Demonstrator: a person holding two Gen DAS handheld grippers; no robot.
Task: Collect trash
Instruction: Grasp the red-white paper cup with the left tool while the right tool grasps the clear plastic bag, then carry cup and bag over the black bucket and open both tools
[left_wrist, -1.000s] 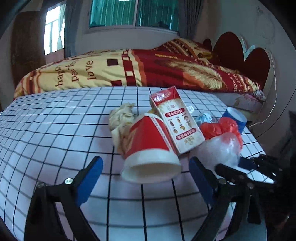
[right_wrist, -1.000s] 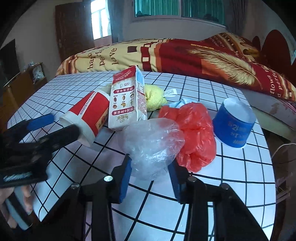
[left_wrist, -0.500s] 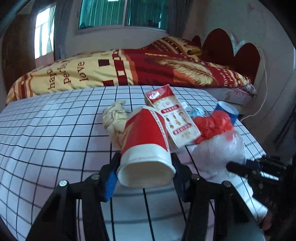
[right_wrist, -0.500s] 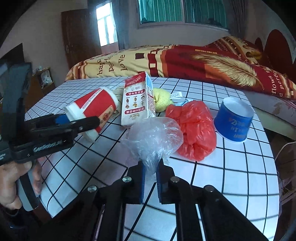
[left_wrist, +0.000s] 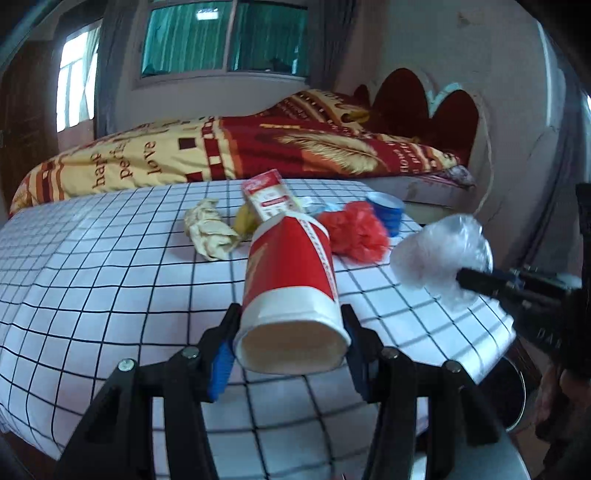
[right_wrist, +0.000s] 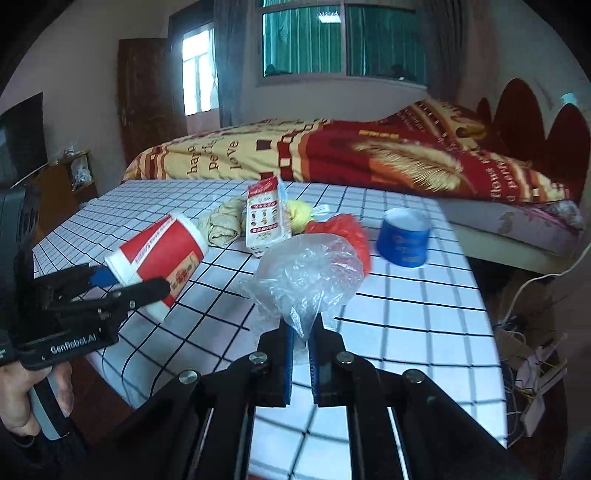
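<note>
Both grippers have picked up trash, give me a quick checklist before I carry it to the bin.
1. Left gripper clamped on red cup: ok.
2. Right gripper pinching clear bag: ok.
3. Cup and bag off the table: ok.
4. Bin open beyond the table edge: cannot tell.
5. Carton, red bag, blue cup left standing clear: ok.

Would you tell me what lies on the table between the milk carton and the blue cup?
The red plastic bag lies between the milk carton and the blue cup, clearest in the left wrist view.
</note>
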